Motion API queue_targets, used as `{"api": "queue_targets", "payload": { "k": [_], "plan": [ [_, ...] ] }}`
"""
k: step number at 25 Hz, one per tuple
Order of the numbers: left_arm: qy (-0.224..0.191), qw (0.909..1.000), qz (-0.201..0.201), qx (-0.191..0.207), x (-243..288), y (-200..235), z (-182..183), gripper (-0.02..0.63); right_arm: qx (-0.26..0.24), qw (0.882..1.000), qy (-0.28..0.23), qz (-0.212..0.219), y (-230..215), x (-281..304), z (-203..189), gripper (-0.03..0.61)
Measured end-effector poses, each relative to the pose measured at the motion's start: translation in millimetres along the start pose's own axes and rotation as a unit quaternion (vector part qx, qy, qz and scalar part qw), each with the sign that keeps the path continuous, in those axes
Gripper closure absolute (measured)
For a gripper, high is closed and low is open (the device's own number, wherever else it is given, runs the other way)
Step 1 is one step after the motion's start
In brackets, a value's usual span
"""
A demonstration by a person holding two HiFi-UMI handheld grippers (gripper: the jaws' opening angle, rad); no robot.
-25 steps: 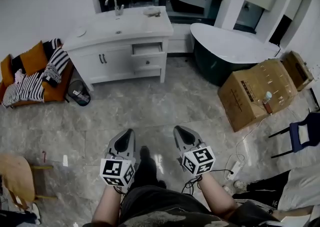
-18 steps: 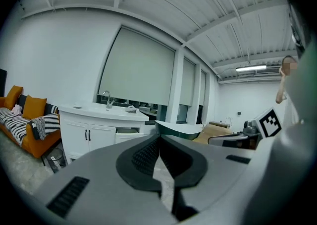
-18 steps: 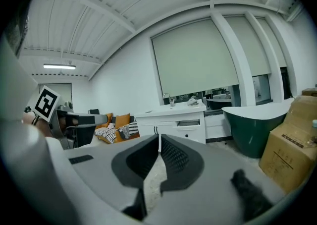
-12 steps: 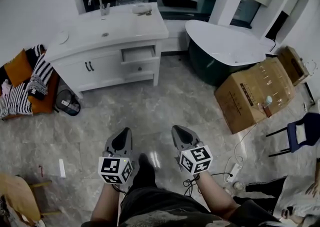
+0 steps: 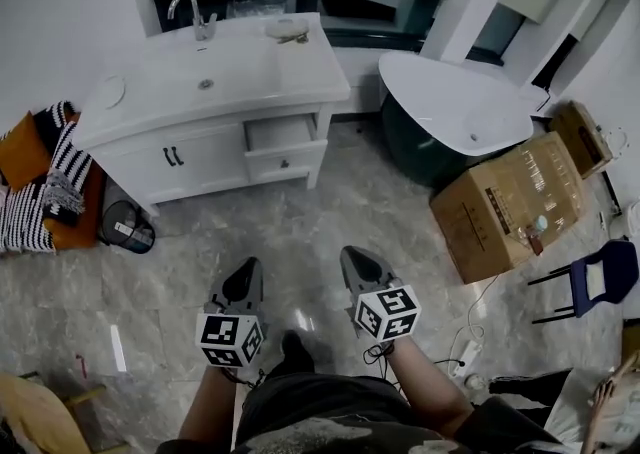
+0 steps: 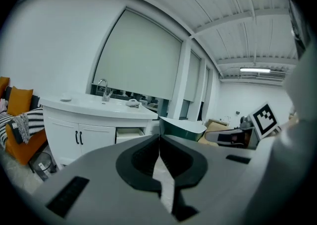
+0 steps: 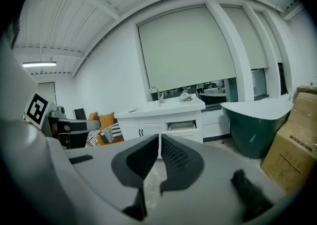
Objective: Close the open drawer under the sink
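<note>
A white vanity with a sink stands against the far wall. Its top right drawer is pulled out a little, above a shut drawer with a small knob. The same open drawer shows in the left gripper view and in the right gripper view. My left gripper and right gripper hang side by side over the marble floor, well short of the vanity. Both point toward it with jaws shut and nothing held.
A dark green bathtub sits right of the vanity, with a cardboard box and a blue chair further right. A bin and an orange seat with striped cloth stand left. Cables lie on the floor.
The vanity and drawer have grown nearer and larger in the head view as I walked forward. Both grippers kept their place in front of the body, jaws still shut.
</note>
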State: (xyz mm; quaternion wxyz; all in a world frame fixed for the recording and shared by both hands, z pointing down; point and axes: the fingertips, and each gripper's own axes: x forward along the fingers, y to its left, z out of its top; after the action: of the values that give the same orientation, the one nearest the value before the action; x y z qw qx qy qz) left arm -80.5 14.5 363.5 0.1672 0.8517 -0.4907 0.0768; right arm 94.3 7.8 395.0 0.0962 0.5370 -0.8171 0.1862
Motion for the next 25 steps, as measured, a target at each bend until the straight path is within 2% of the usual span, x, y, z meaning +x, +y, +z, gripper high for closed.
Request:
{"api": "queue_targets", "payload": {
  "k": [10,17,24,25],
  "plan": [
    [0.002,0.9995,-0.027,-0.019,49,38,3,0.597,-0.003,1.000,0.020,-0.001,2,75,3,0.548],
    [0.016,0.9993,0.003,-0.033,86,65,-10,0.597,0.053,0.998,0.025,-0.010,-34,137,-10,0.548],
    [0.031,0.9970,0.052,-0.048,145,109,-21,0.597,0.045,0.998,0.054,-0.004,-72,233,-24,0.545],
    [0.034,0.9965,0.057,-0.051,153,117,-23,0.597,0.045,0.997,0.062,-0.004,-77,248,-28,0.530]
  ]
}}
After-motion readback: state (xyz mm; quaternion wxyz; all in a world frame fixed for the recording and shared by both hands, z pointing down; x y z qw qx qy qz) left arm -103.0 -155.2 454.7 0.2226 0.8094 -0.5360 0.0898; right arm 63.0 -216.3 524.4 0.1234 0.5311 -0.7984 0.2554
